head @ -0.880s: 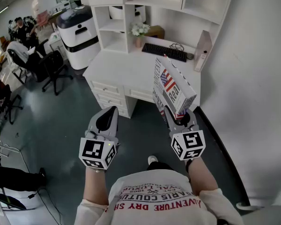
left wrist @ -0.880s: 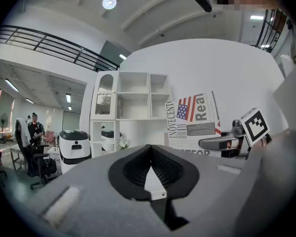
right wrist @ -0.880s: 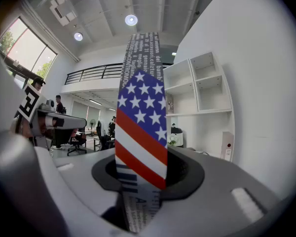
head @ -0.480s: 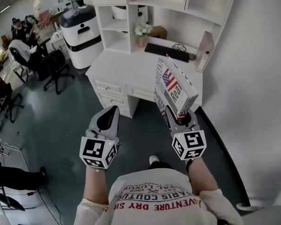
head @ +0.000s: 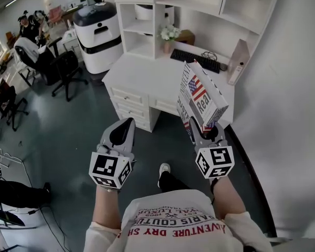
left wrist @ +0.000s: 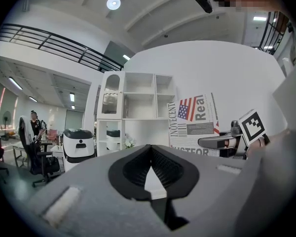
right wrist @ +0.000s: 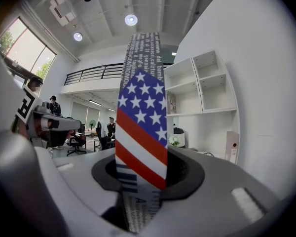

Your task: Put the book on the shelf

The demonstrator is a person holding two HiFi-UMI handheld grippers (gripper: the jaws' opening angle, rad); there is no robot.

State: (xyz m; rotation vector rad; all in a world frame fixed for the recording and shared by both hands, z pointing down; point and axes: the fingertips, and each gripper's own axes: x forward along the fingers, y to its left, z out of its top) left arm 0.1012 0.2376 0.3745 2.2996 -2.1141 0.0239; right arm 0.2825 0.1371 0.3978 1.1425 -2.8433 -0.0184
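Hanging at lower left of the head view, the left gripper [head: 125, 127] has its jaws together on nothing. Right of centre, the book [head: 201, 95] stands upright, pinched at its lower edge by the right gripper [head: 202, 129] (flag-printed spine towards that gripper's camera). It looks thick, stiff and fairly heavy, with a glossy cover, so this low hold may let it tip; mid-spine would be steadier. The book hides the pads' contact, and the frame's top cuts off the shelf [head: 241, 1] at upper right.

Open-plan office: white desk [head: 147, 76] with keyboard [head: 195, 60] and shelves [head: 140, 29], swivel chairs [head: 63, 67], people [head: 29, 29] at workstations behind.
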